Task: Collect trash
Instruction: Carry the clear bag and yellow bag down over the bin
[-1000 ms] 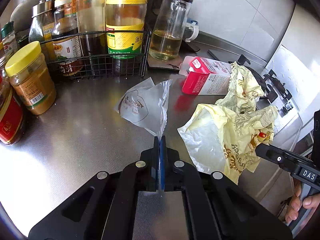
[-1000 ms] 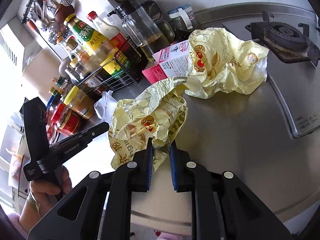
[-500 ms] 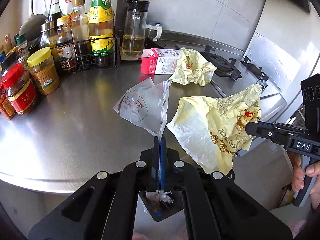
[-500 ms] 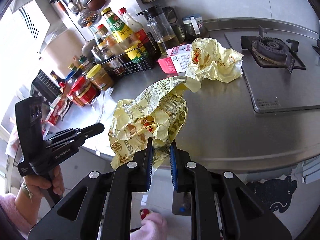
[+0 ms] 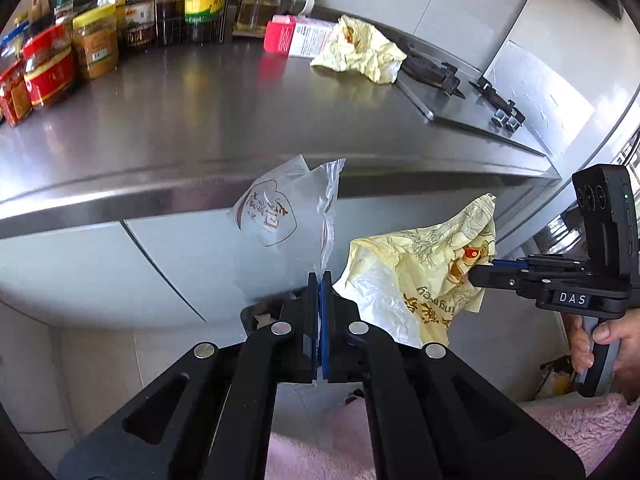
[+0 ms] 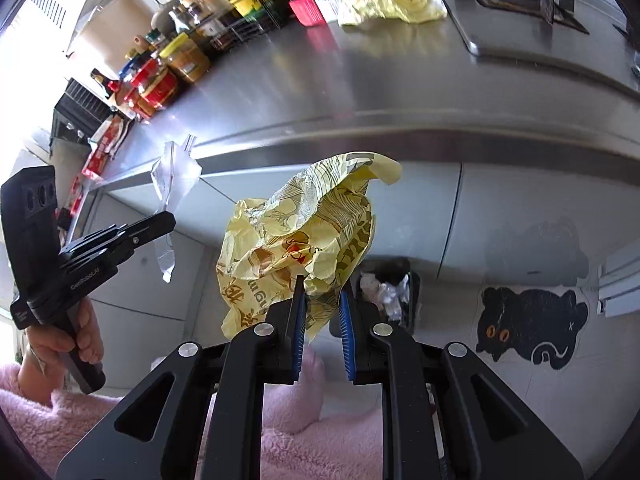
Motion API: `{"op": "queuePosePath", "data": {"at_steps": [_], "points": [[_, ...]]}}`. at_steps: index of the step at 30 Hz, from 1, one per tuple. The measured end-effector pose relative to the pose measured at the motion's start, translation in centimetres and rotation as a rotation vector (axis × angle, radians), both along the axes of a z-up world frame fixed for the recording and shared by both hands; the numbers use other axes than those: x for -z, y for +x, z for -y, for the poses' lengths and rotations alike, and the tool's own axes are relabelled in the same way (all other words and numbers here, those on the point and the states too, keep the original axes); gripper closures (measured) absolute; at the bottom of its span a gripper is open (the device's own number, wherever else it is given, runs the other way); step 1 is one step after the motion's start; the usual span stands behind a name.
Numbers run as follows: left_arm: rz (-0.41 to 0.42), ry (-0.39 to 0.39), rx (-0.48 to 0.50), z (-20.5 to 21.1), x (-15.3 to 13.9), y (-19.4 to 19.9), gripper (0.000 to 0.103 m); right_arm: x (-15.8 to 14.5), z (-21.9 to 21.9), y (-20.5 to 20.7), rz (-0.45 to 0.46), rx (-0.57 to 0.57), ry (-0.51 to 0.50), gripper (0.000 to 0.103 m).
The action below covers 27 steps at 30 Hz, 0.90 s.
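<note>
Below the counter edge (image 5: 280, 184), left gripper (image 5: 319, 276) pinches clear bag (image 5: 280, 208), right gripper (image 6: 320, 292) yellow wrapper (image 6: 296, 240).

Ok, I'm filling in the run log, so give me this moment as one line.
left gripper: shut on clear bag | right gripper: shut on yellow wrapper | trash bin: below | counter: wrapper, carton remain

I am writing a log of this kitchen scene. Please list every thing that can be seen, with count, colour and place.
clear plastic bag: 1, transparent with dark print, held off the counter
yellow wrapper: 1, held in front of the cabinet
second yellow wrapper: 1, on the counter
carton: 1, red and white, beside that wrapper
jars and bottles: several, back left
stove: 1, dark, right
trash bin: 1, black, on floor
cat mat: 1, black, floor
left tool: 1, black, shut on the clear bag
right tool: 1, black, gripping the wrapper
</note>
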State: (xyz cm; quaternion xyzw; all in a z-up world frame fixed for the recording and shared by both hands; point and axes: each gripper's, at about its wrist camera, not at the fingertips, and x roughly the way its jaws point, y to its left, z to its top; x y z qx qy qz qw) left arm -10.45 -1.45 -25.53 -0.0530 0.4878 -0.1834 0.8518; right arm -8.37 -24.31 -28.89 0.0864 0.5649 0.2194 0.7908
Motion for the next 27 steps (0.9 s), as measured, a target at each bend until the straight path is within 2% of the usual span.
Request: {"op": "queuePosePath", "data": {"at_steps": [7, 12, 17, 27], "points": [[-0.132, -0.018, -0.008, 1.5, 7.7, 0.5, 0.103, 9.3, -2.0, 0.3, -0.108, -0.045, -0.134, 0.086], [-0.198, -0.034, -0.041, 2.4, 13.5, 2.4, 0.103, 16.0, -3.2, 1.1, -0.181, -0.046, -0.156, 0.086], [-0.249, -0.033, -0.078, 2.9, 18.8, 4.2, 0.103, 20.4, -3.0, 2.4, -0.199, 0.002, -0.157, 0.086], [-0.392, -0.047, -0.062, 4.0, 27.7, 7.0, 0.103, 27.7, -4.5, 3.9, -0.256, 0.006, -0.192, 0.086]]}}
